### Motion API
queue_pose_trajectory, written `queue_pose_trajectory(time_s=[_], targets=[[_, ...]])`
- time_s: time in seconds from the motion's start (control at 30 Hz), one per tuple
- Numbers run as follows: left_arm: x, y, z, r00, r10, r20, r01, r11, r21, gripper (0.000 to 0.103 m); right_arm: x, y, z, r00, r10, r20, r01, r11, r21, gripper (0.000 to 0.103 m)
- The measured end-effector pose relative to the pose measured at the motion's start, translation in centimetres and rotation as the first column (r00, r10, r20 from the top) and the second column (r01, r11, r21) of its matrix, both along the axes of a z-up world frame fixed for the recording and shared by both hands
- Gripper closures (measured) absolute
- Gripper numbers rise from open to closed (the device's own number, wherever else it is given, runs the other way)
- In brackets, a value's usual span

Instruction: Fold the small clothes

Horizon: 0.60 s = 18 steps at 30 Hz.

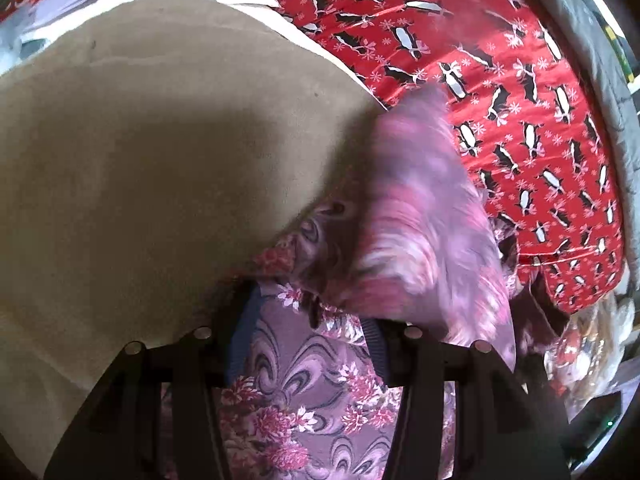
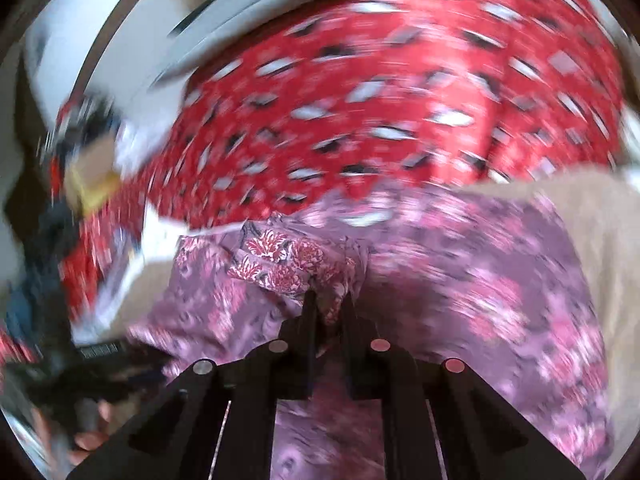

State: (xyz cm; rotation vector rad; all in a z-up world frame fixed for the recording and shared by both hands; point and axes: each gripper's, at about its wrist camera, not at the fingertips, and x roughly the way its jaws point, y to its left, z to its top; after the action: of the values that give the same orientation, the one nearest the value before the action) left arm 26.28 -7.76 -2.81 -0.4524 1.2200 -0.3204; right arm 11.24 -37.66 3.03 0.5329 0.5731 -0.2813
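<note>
left tool (image 1: 308,344): lower centre of left wrist view, fingers spread with the purple floral cloth (image 1: 304,408) lying between them; blue pads at the cloth's sides, pressing or not cannot be told.
right tool (image 2: 328,304): lower centre of right wrist view, fingers pressed nearly together, pinching a bunched fold of the cloth (image 2: 288,260) at the tips.
cloth, left view: purple with pink flowers, runs from bottom centre up toward mid right; upper flap blurred, raised over the rest.
cloth, right view: fills lower centre to right of frame; sharp only at the pinched fold, rest smeared by motion blur.
tan surface (image 1: 140,140): wide plain sheet across left and centre of left wrist view, cloth lying at its right edge; same tan seen at right edge of right view (image 2: 600,220); bed or tabletop cannot be told.
red fabric (image 1: 500,80): satin, black-and-white penguin print with pale snowflakes, upper right of left view, just beside the cloth, overlapping the tan edge; in right view (image 2: 380,100) fills upper centre, behind the cloth.
grey edge (image 1: 600,60): quilted band along far right of left view, beyond the red fabric.
hand (image 2: 92,432): lower left of right view, blurred, on a dark handle.
</note>
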Motion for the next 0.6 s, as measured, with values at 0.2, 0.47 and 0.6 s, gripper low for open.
queue_pose_trajectory(time_s=[0.2, 0.47, 0.6], targets=[[-0.5, -1.1, 0.2, 1.0, -0.013, -0.014, 0.014, 0.999, 0.044, 0.055, -5.2, -6.8, -4.0, 0.99, -0.14, -0.021, 0.14, 0.946, 0.293, 0.091], [-0.7, -1.7, 0.6, 1.0, -0.014, 0.017, 0.014, 0.999, 0.03, 0.055, -7.1, -8.3, -4.4, 0.967, -0.245, 0.063, 0.204, 0.901, 0.383, 0.045], [-0.7, -2.3, 0.3, 0.999, -0.021, 0.033, 0.019, 0.998, 0.056, 0.058, -4.7, -8.6, -4.0, 0.976, -0.217, 0.001, 0.205, 0.926, 0.317, 0.057]])
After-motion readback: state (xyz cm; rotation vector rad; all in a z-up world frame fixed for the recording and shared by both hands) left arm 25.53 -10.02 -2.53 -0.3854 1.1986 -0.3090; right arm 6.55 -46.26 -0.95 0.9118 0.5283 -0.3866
